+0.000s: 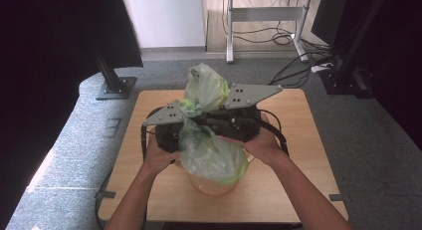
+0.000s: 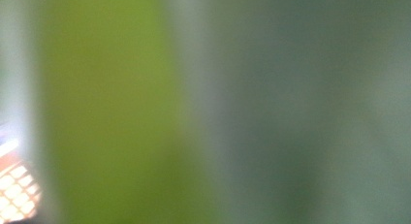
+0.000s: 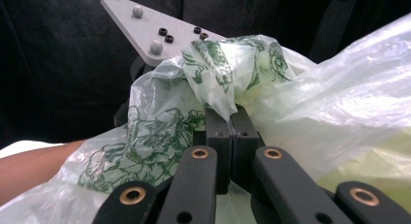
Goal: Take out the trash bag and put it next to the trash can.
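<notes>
A pale green printed plastic bag (image 1: 213, 158) sits in a peach-coloured bowl (image 1: 215, 186) at the middle of the wooden table (image 1: 298, 140); its loose top (image 1: 206, 85) stands up behind the grippers. My right gripper (image 3: 231, 118) is shut on a bunched fold of the bag (image 3: 228, 73) and comes in from the right in the high view (image 1: 211, 121). My left gripper (image 1: 188, 119) meets it from the left at the bag's neck, its jaws hidden by the plastic. Blurred green plastic (image 2: 111, 107) lies against the left gripper view's lens. The left gripper's grey plate (image 3: 155, 30) shows beyond the bag.
The table is small, with grey carpet all round it. A black stand base (image 1: 115, 88) sits on the floor at the back left. A metal desk frame (image 1: 263, 13) and loose cables (image 1: 298, 65) lie behind. Black curtains hang at both sides.
</notes>
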{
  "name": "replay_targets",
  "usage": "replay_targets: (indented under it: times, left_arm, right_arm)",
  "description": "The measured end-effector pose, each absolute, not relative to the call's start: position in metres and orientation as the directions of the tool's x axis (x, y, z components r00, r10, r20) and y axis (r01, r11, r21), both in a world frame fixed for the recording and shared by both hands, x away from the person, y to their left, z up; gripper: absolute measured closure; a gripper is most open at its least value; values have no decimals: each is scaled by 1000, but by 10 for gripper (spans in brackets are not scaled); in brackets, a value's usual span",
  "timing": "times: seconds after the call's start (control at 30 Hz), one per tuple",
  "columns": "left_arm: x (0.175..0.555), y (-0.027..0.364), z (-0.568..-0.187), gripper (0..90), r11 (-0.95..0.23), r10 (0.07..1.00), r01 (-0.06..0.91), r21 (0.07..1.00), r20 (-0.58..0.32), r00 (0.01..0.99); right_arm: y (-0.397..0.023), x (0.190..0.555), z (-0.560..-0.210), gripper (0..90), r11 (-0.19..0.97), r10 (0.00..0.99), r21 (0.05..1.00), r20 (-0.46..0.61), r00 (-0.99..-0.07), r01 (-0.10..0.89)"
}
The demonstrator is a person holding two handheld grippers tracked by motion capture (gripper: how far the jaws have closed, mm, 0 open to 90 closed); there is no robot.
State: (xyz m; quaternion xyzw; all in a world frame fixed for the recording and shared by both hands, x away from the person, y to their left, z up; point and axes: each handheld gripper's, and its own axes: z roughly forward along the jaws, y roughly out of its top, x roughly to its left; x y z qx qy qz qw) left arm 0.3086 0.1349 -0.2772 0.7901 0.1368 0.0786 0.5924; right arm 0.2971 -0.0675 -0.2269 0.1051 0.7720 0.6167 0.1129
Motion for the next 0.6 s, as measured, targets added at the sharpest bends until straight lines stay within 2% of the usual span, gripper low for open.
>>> replay_targets:
  times: [0.03,0.1,0.2,0.27,0.33,0.47,0.53,0.57,0.6]
  left_arm:
    - [309,135,-277,828,-259,300,130,957,-48,953]
    - [311,136,-278,845,-253,295,145,957,-67,953]
    - [313,142,-278,861,-239,314,161,958,-81,946]
    - [314,150,-278,864,-220,320,170,961,-93,943]
    - [315,158,-276,866,-199,329,178,964,-106,939]
    - [314,171,-270,866,-171,348,184,968,-115,931]
    - [313,174,-267,865,-158,345,182,970,-119,931]
    - [312,174,-266,865,-153,343,183,971,-121,932]
    - [313,173,-264,864,-150,337,183,972,-123,933]
  right_arm:
    - [-69,297,-228,869,216,301,976,-46,-953,21]
    - [-72,298,-229,744,202,288,979,-40,-957,20]
    - [-85,294,-227,471,159,333,987,-41,-942,14]
    - [-100,291,-224,388,130,352,992,-36,-935,11]
    - [-119,290,-223,338,88,377,996,-27,-926,7]
    - [-154,290,-230,302,37,377,999,14,-926,30]
    - [-167,295,-245,239,81,395,996,5,-918,41]
    - [-167,295,-245,239,81,395,996,5,-918,41]
    - [-167,301,-257,189,123,406,991,1,-914,56]
